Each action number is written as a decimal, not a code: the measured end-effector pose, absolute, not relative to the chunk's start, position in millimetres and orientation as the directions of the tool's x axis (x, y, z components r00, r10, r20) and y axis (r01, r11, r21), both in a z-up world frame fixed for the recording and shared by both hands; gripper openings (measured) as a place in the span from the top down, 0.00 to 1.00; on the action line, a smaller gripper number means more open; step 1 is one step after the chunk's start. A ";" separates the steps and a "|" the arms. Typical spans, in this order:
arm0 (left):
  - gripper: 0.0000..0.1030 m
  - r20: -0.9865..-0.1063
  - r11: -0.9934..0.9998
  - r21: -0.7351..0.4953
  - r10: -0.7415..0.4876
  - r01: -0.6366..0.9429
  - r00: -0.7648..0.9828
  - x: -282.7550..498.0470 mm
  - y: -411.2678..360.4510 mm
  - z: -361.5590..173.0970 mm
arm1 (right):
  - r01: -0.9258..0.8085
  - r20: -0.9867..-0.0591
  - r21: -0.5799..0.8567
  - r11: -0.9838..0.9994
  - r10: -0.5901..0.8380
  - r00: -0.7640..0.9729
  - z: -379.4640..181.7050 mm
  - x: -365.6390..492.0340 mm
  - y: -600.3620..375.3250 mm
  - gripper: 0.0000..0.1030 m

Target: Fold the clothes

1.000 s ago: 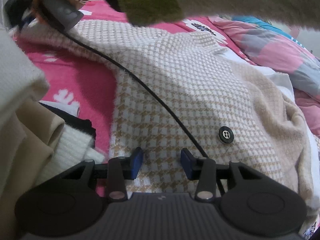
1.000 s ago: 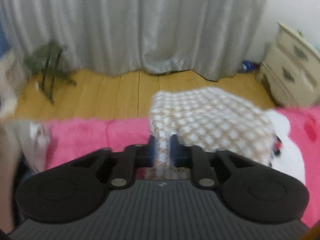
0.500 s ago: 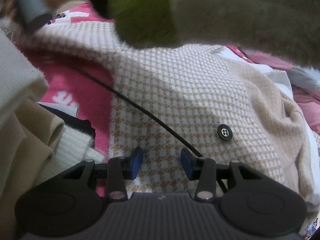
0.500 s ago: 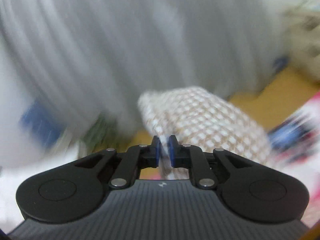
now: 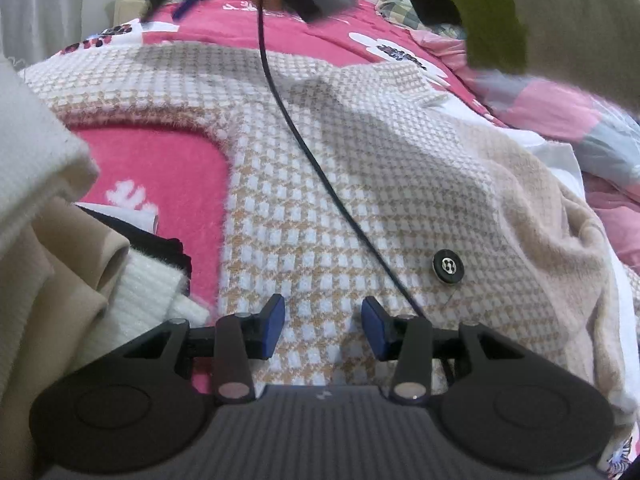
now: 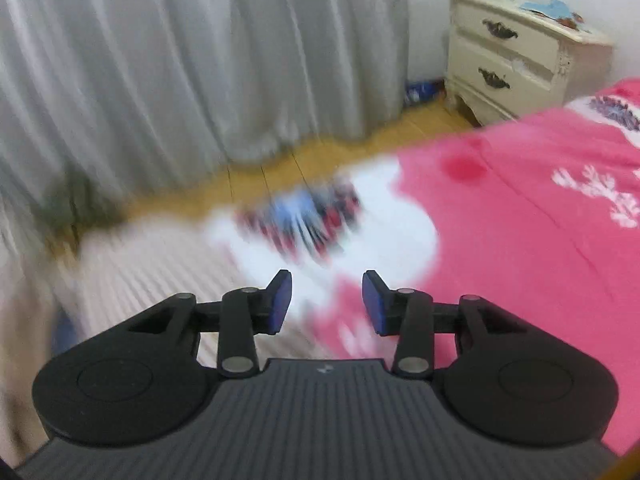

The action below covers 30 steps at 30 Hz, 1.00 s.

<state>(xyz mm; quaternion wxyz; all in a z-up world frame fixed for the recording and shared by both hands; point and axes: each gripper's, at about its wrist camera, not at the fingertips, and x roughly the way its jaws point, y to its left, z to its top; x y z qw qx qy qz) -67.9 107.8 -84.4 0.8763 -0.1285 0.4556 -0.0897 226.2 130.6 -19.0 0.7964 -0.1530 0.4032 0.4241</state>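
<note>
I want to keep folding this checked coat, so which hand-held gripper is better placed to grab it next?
Probably the left hand-held gripper: it is open right over the checked coat, near the button. The right hand-held gripper is open too, but faces the pink blanket.

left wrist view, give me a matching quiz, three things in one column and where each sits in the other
Things:
1. black button
2. black cable
3. cream folded clothes

Places:
A. stacked at the left edge, beside the jacket
B. on the houndstooth jacket, right of the left tongs
C. running diagonally across the jacket

Pairs: 1-B, 2-C, 3-A
</note>
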 end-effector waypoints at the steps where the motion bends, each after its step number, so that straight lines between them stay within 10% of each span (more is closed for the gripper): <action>1: 0.57 -0.777 0.951 -0.308 -0.273 0.036 0.567 -67.1 107.7 -84.5 | -0.813 -0.788 0.049 0.581 0.522 0.326 -32.5 219.3 130.3 0.63; 19: 0.55 -0.655 0.967 -0.256 -0.176 0.003 0.735 -65.2 104.1 -52.3 | -0.570 -0.581 -0.077 0.818 0.428 0.692 129.0 99.3 -164.0 0.57; 25: 0.57 -0.722 0.946 -0.264 -0.066 -0.186 0.689 -36.6 115.4 -62.3 | -0.355 -0.687 0.041 0.934 0.284 0.668 138.6 -17.3 -259.4 0.59; 30: 0.54 -0.728 0.962 -0.272 -0.182 -0.035 0.660 -77.8 101.2 -46.8 | -0.299 -0.764 0.183 0.937 0.327 0.556 97.4 -108.2 -274.4 0.59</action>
